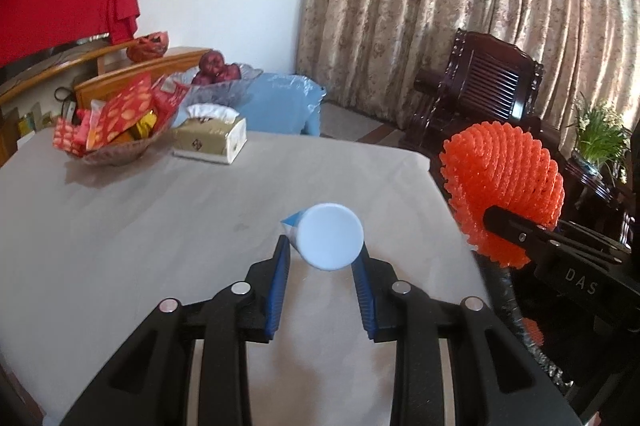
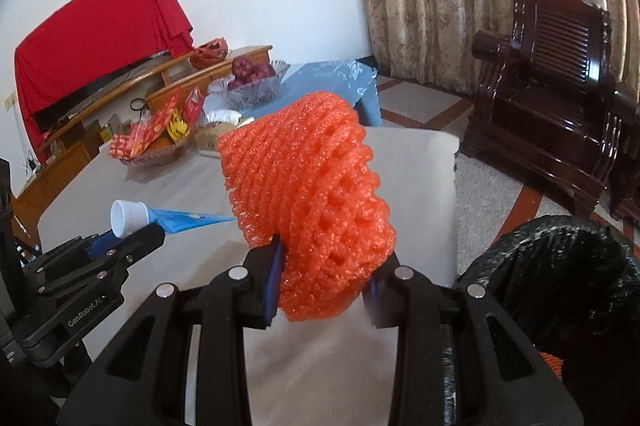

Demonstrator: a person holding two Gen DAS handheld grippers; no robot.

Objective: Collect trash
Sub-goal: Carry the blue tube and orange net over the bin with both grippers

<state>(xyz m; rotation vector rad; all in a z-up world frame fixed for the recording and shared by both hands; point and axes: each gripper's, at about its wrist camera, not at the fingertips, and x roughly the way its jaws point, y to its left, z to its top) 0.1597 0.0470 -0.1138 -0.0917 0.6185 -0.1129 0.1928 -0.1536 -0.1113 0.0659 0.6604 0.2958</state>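
My left gripper [image 1: 323,254] is shut on a blue tube with a white cap [image 1: 330,236], held above the grey table [image 1: 140,226]; its cap end faces the camera. From the right wrist, that tube [image 2: 176,220] points toward the table's middle, pinched by the left gripper [image 2: 132,236]. An orange foam fruit net [image 2: 308,201] is clamped in my right gripper [image 2: 326,272], lifted off the table. In the left wrist view the net [image 1: 504,185] hangs at the table's right edge in the right gripper [image 1: 500,222].
A black-lined trash bin [image 2: 560,278] stands on the floor right of the table. At the table's far side are a snack basket [image 1: 112,129], a tissue box [image 1: 210,139] and a glass fruit bowl [image 1: 224,81]. A dark wooden armchair [image 2: 556,97] stands by the curtain.
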